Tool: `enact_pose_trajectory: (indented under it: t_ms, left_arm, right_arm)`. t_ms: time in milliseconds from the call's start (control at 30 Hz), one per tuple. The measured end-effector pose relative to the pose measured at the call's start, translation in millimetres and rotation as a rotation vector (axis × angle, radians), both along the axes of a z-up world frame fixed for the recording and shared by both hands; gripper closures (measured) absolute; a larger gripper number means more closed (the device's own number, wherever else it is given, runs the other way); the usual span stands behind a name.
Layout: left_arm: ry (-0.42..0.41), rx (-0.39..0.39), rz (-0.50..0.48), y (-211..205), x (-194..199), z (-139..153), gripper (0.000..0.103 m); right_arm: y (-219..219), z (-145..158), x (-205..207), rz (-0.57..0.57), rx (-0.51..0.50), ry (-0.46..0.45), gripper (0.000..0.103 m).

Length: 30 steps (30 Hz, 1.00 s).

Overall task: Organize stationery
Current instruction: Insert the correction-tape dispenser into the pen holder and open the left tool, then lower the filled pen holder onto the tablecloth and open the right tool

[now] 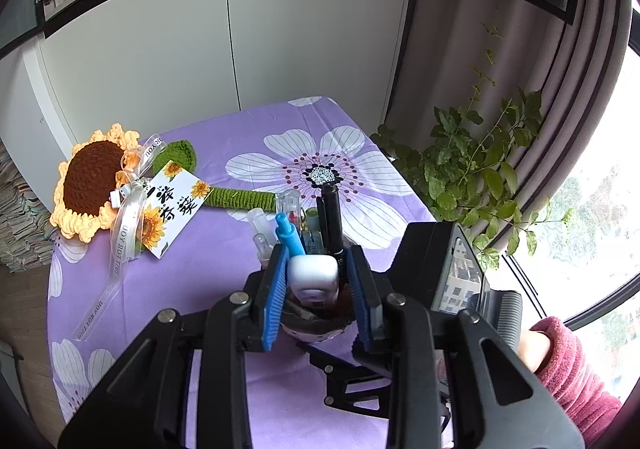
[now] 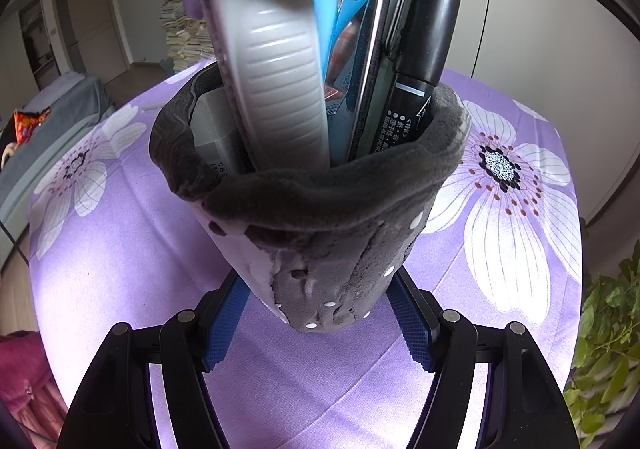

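Observation:
A grey felt pen holder (image 2: 320, 217) with white dots stands on the purple flowered tablecloth (image 2: 120, 289). My right gripper (image 2: 316, 289) is shut on its lower part, one blue pad on each side. The holder contains a black marker (image 2: 432, 29), a blue pen (image 1: 288, 235), several clear-capped pens and a white ribbed plastic piece (image 1: 314, 273). My left gripper (image 1: 318, 253) reaches in from above, its blue pads on either side of the white piece (image 2: 280, 89). A narrow gap shows at the right pad, so the jaws stand open around it. The holder's rim (image 1: 316, 325) shows below the fingers.
A crochet sunflower (image 1: 92, 185) with a ribbon and a printed card (image 1: 172, 205) lies at the table's left. A leafy plant (image 1: 472, 177) stands off the right edge by the window. White cabinet doors (image 1: 224, 41) rise behind. A pink sleeve (image 1: 568, 369) holds the right gripper.

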<state>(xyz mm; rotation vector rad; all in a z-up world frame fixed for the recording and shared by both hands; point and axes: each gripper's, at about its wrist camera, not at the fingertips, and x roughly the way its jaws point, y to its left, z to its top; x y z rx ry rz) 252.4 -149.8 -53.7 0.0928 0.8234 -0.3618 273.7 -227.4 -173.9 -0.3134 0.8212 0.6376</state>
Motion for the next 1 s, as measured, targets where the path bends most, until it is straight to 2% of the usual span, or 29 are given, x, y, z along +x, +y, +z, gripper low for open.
enact_pose_trajectory:
  t_ms: [67,167,233,467,567,800,1000]
  left_arm:
    - [-0.015,-0.005,-0.002,-0.4,-3.8,3.5,0.065]
    - [-0.082,0.039,0.015,-3.2,-11.6,9.0,0.05]
    - [-0.11,0.06,0.011,-4.4,-15.0,11.1,0.049]
    - [-0.129,0.08,0.013,-2.8,-19.7,9.9,0.048]
    - [-0.137,0.077,0.026,1.4,-21.6,10.7,0.045]
    - [-0.182,0.025,0.17,38.6,-27.3,14.3,0.043]
    - [-0.152,0.07,0.291,75.2,-29.3,-8.6,0.036]
  right_arm:
    - [-0.2,0.0,0.1,0.0,0.0,0.0,0.031]
    - [-0.2,0.1,0.0,0.0,0.0,0.0,0.031]
    - [-0.2,0.1,0.0,0.0,0.0,0.0,0.031]
    - [0.2,0.2,-0.2,0.0,0.0,0.0,0.031]
    - [-0.4,0.1,0.0,0.0,0.0,0.0,0.031]
    - [-0.3,0.1,0.0,0.001,0.0,0.0,0.032]
    - [-0.4,0.0,0.1,0.001,0.0,0.0,0.032]
